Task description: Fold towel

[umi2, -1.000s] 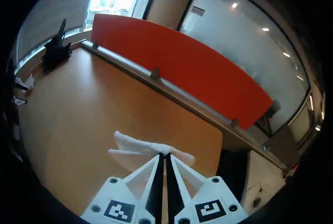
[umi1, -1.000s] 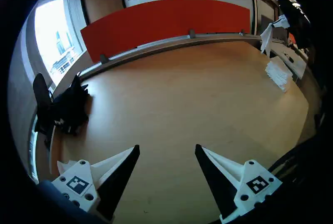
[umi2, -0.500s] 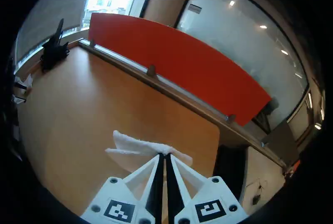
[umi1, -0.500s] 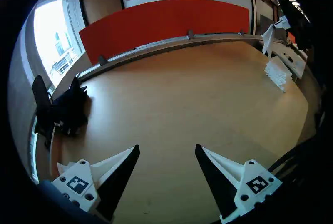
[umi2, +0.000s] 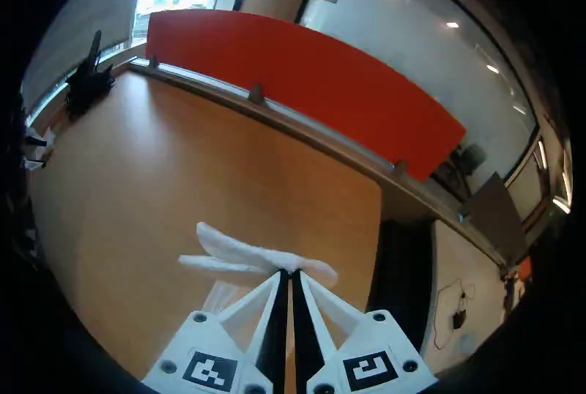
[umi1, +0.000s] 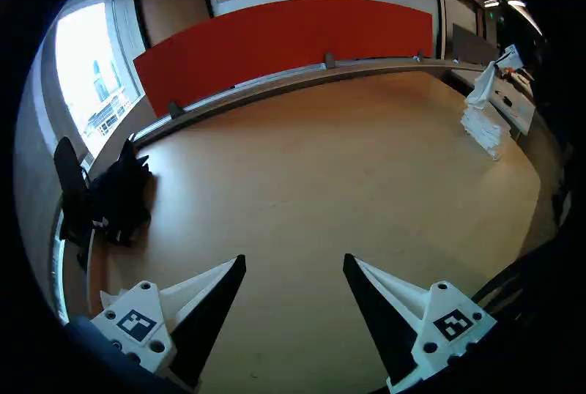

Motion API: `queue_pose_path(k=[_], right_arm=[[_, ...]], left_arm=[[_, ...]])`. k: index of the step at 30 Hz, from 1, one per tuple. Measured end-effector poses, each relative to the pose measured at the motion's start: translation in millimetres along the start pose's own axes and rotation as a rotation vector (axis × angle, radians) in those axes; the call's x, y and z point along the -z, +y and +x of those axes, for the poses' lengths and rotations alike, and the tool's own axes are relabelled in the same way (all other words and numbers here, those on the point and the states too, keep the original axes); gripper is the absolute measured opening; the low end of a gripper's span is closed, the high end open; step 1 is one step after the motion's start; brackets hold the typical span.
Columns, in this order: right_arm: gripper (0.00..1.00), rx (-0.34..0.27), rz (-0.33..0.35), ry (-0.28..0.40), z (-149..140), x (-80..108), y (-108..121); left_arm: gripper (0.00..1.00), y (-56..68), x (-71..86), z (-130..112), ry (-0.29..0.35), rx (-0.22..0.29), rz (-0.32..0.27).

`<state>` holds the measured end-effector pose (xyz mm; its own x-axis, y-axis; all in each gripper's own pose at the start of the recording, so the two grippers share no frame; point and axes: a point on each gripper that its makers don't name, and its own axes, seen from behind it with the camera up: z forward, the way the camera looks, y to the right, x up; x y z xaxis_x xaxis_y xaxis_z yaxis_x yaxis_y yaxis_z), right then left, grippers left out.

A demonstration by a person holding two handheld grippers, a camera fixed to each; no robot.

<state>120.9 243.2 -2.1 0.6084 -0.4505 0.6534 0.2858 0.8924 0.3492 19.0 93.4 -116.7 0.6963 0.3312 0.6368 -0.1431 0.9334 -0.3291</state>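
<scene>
My right gripper (umi2: pixel 291 275) is shut on a white towel (umi2: pixel 253 256), whose bunched folds fan out to the left and right just past the fingertips, above the wooden table (umi2: pixel 146 174). In the left gripper view the same towel (umi1: pixel 483 88) hangs at the far right, just over a stack of folded white towels (umi1: pixel 485 129) near the table's right edge. My left gripper (umi1: pixel 294 258) hovers open over bare table (umi1: pixel 315 167), with nothing between its fingers and far from the towel.
A long red partition (umi1: pixel 286 39) with a rail runs along the table's far side. A black bag (umi1: pixel 117 192) and a chair sit at the left end by the window. The table's right edge drops to a dark gap (umi2: pixel 399 269).
In the left gripper view the hanging towel has drifted right and lower, closer to the stack. The right gripper view has tipped further down toward the table. The left gripper has barely moved.
</scene>
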Motion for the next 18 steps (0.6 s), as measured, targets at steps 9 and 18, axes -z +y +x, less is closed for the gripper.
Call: queue_pose_path(k=[9, 18], right_arm=[[0.04, -0.065, -0.015, -0.076, -59, 3.7, 1], [0.04, -0.101, -0.035, -0.138, -96, 3.5, 2]], left_arm=[[0.99, 3.0, 0.8, -1, -0.006, -0.015, -0.007], [0.99, 2.7, 1.9, -4, -0.009, -0.017, -0.006]])
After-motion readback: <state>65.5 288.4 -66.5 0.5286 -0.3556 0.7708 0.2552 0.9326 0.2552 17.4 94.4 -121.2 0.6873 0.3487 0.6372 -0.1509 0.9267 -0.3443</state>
